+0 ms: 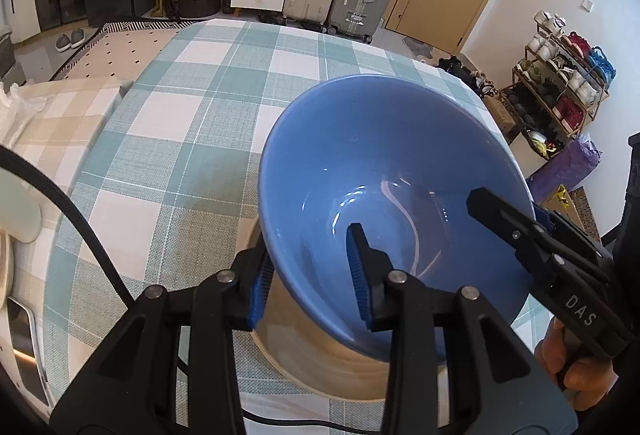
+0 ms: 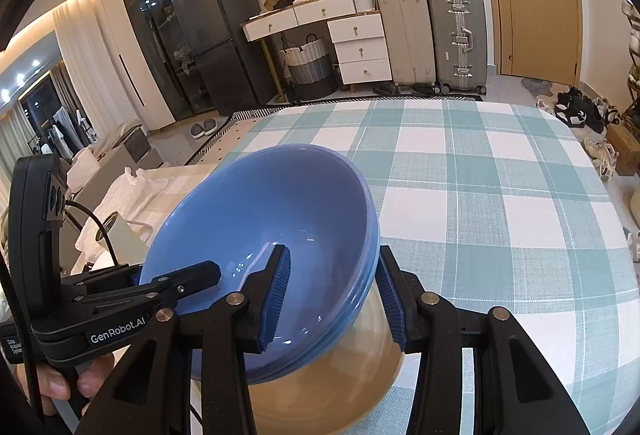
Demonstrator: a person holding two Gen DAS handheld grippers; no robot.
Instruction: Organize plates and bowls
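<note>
A blue bowl (image 1: pixel 384 163) sits tilted over a beige dish (image 1: pixel 320 359) on the checked tablecloth (image 1: pixel 192 139). In the right wrist view a second blue rim shows under the blue bowl (image 2: pixel 272 211), so two are nested above the beige dish (image 2: pixel 332 395). My left gripper (image 1: pixel 308 283) straddles the bowl's left rim, one pad outside and one inside, with the inner pad slightly off the wall. My right gripper (image 2: pixel 332 299) is shut on the opposite rim, its pads against both sides. Each view shows the other gripper: the right gripper (image 1: pixel 520 223) and the left gripper (image 2: pixel 176 281).
The tablecloth (image 2: pixel 480 195) runs far back and to the right. A black cable (image 1: pixel 84 231) and a pale rounded object (image 1: pixel 20 211) lie at the table's left edge. Suitcases (image 2: pixel 432 35), drawers and a door stand beyond the table.
</note>
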